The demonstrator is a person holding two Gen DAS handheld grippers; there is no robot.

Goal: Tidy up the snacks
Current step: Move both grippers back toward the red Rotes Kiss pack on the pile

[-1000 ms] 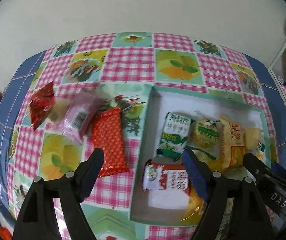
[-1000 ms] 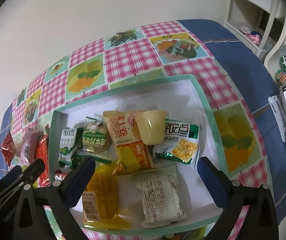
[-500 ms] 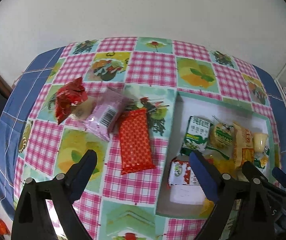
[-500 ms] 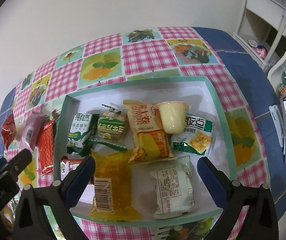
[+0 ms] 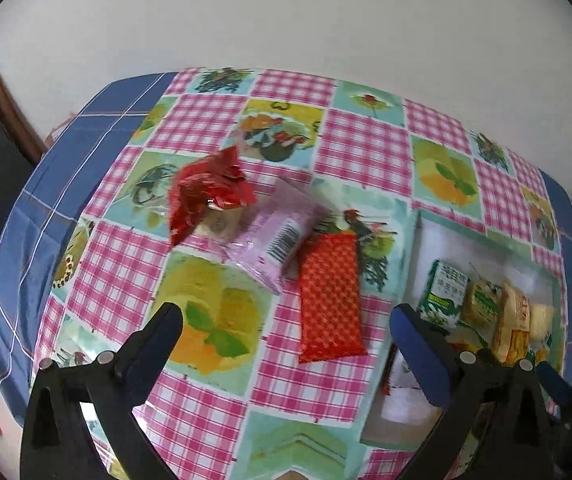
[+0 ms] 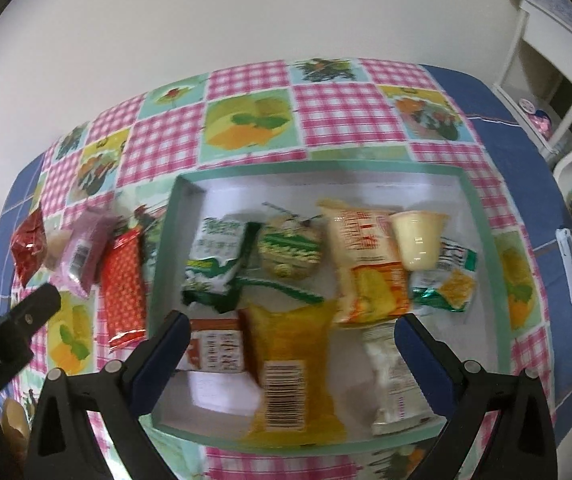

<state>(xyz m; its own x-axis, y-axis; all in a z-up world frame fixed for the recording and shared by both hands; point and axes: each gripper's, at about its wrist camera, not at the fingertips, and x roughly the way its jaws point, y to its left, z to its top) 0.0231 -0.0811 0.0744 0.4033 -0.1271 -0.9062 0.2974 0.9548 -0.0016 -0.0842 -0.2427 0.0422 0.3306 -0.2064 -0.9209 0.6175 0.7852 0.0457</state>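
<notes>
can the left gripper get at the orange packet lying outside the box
Probably yes. The orange packet lies flat on the cloth, ahead of the left gripper, whose empty jaws are opening. Nothing covers it; the pink packet only nears its far corner.

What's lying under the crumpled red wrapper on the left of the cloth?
A pale round snack pokes out from beneath the red wrapper, touching the pink packet. The wrapper covers its upper part, so its full shape and any label stay hidden.
</notes>
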